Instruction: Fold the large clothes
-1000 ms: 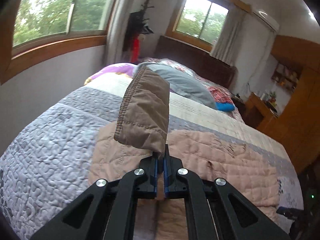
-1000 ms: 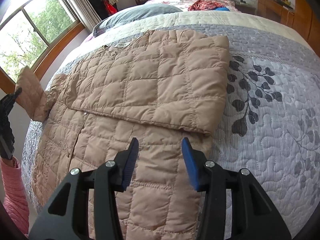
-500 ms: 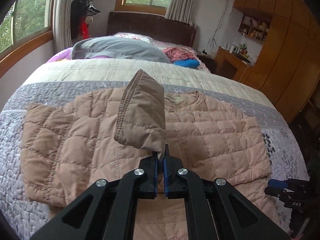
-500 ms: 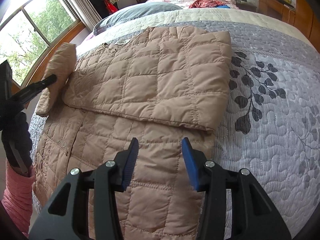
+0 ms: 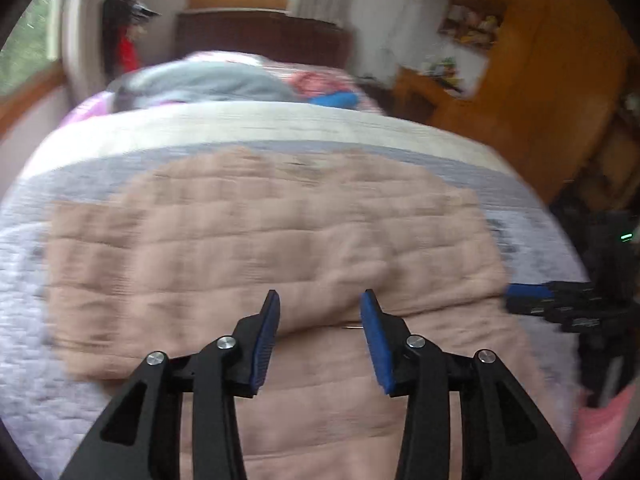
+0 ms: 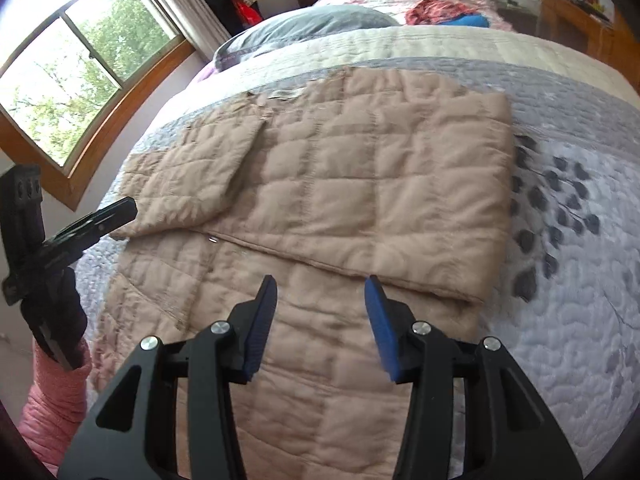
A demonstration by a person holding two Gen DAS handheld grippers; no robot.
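A tan quilted puffer jacket (image 6: 360, 184) lies flat on the bed, both sleeves folded in across its body. The left sleeve (image 6: 188, 184) now rests on the jacket's left part. In the blurred left wrist view the jacket (image 5: 260, 240) fills the middle. My left gripper (image 5: 319, 336) is open and empty, just above the jacket; it also shows at the left edge of the right wrist view (image 6: 92, 224). My right gripper (image 6: 320, 320) is open and empty above the jacket's lower half, and shows at the right edge of the left wrist view (image 5: 560, 308).
The bed has a grey and white quilted bedspread (image 6: 580, 240) with a leaf print. A grey pillow (image 6: 304, 28) and red and blue clothes (image 6: 444, 12) lie near the headboard. A window (image 6: 80, 80) is at the left, wooden furniture (image 5: 520, 100) at the right.
My left gripper carried the sleeve over the jacket, opened and let it go. The sleeve now lies flat on the jacket. My right gripper stayed open, almost still.
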